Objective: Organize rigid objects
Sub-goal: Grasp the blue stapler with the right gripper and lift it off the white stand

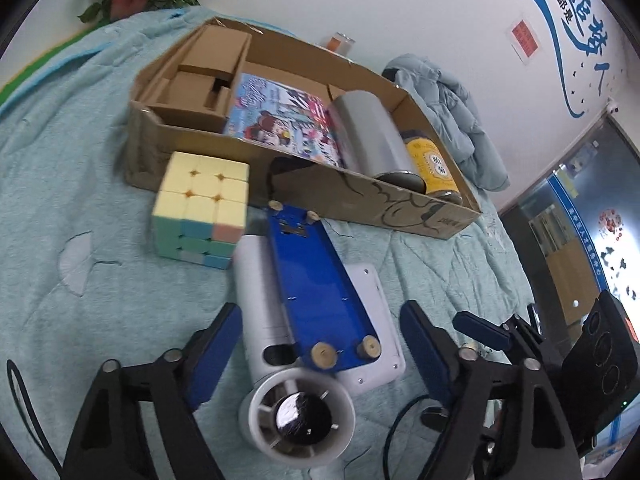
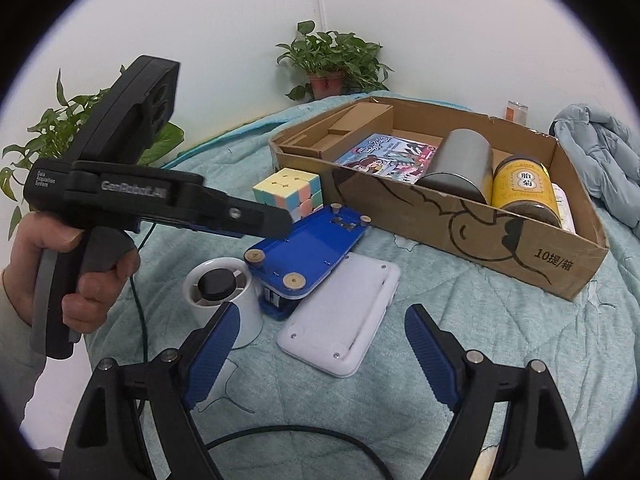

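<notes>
On the teal quilt a blue board with wooden pegs (image 1: pixel 316 276) lies across a white cylinder (image 1: pixel 260 312) and a white flat device (image 1: pixel 372 300). My left gripper (image 1: pixel 320 356) is open and straddles this pile without touching it. A pastel puzzle cube (image 1: pixel 200 208) stands left of the pile, in front of the cardboard box (image 1: pixel 360 196). The right wrist view shows my right gripper (image 2: pixel 322 356) open, just short of the white flat device (image 2: pixel 344 320). A hand holds the left gripper (image 2: pixel 276 222) above the blue board (image 2: pixel 308 244), near the cube (image 2: pixel 288 194).
The cardboard box (image 2: pixel 480 232) holds a silver tin (image 2: pixel 460 164), a yellow jar (image 2: pixel 520 188), a comic book (image 2: pixel 384 156) and cardboard inserts. A blue jacket (image 2: pixel 600 152) lies to its right. Potted plants (image 2: pixel 328 60) stand by the wall. A black cable (image 2: pixel 300 436) runs under my right gripper.
</notes>
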Motion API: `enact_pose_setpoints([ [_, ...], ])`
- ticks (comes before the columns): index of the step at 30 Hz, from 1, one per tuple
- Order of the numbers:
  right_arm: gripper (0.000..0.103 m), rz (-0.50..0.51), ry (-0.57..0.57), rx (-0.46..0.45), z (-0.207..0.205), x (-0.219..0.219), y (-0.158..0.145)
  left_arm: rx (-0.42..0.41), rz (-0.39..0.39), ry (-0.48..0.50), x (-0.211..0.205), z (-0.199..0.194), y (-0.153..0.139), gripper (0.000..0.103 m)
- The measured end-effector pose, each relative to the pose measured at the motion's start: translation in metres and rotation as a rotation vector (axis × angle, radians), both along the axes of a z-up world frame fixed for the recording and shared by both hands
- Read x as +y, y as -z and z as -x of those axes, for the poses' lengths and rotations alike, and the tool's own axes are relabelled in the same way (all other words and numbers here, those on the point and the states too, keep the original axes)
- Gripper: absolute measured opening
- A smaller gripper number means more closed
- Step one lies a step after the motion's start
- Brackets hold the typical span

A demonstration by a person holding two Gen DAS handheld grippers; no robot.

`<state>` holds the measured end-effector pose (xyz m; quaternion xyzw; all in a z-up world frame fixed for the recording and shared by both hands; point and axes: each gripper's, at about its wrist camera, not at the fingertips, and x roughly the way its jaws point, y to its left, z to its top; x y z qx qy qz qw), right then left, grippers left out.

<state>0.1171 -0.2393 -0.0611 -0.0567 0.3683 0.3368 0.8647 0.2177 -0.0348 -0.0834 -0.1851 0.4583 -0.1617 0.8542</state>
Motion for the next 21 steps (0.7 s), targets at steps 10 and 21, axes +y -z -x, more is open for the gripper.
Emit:
enact_pose_setpoints([
  [10,0.075,-0.019,0.048,0.039,-0.004,-0.012,0.008,0.008,-0.04,0.084,-0.039,-0.029,0.004,0.062],
  [21,0.075,-0.036,0.094,0.028,-0.006,-0.032,0.011,-0.014,-0.004,0.202,-0.094,-0.042,-0.007,0.062],
])
